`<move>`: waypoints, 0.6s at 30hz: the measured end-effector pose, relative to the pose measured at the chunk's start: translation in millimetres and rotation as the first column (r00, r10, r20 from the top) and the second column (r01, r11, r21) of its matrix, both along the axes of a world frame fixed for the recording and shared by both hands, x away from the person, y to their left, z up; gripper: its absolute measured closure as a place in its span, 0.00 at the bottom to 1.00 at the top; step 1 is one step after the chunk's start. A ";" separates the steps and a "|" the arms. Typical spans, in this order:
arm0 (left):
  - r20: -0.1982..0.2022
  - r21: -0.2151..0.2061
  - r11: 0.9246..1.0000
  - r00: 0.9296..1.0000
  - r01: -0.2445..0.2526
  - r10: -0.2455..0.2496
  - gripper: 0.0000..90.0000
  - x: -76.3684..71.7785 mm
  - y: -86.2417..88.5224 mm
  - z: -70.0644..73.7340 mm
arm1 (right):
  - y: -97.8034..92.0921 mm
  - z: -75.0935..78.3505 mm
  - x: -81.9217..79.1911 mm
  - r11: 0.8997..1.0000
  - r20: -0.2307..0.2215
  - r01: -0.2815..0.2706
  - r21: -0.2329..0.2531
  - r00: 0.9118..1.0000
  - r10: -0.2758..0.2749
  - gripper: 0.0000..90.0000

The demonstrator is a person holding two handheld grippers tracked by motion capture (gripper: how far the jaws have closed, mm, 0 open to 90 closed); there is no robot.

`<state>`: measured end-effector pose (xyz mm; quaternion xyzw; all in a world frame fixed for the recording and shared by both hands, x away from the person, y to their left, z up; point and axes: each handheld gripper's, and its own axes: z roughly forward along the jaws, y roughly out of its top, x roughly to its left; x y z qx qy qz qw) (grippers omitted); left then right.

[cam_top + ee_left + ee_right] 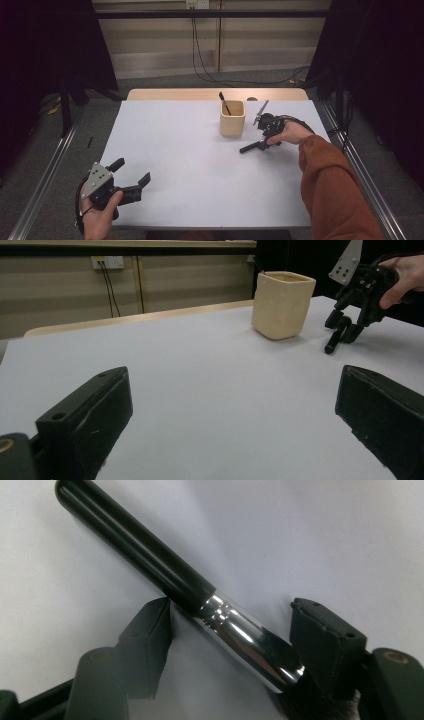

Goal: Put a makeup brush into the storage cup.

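the right gripper (263, 142) straddles the brush (170, 585) lying flat on the table (190, 170) just beside the cup (232, 119), jaws part-open, not yet clamped. risk: closing on the smooth chrome ferrule may let the brush roll or slip. the left gripper (131, 176) rests wide open, empty.

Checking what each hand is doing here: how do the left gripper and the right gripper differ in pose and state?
The left gripper sits at the table's near left corner, while the right gripper works far right beside the wooden cup. The left gripper's jaws stand wide apart around nothing; the right gripper's jaws flank a black-handled brush lying on the white table, with one jaw not touching it. Both are black and hand-held.
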<state>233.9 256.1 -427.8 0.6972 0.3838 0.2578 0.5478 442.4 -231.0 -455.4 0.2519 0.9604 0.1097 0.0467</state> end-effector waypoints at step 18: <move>0.001 0.005 1.000 1.000 -0.001 0.001 0.02 -1.1 0.2 0.2 | 2.6 3.2 -2.6 1.000 -0.070 -0.028 -0.007 0.997 0.028 0.75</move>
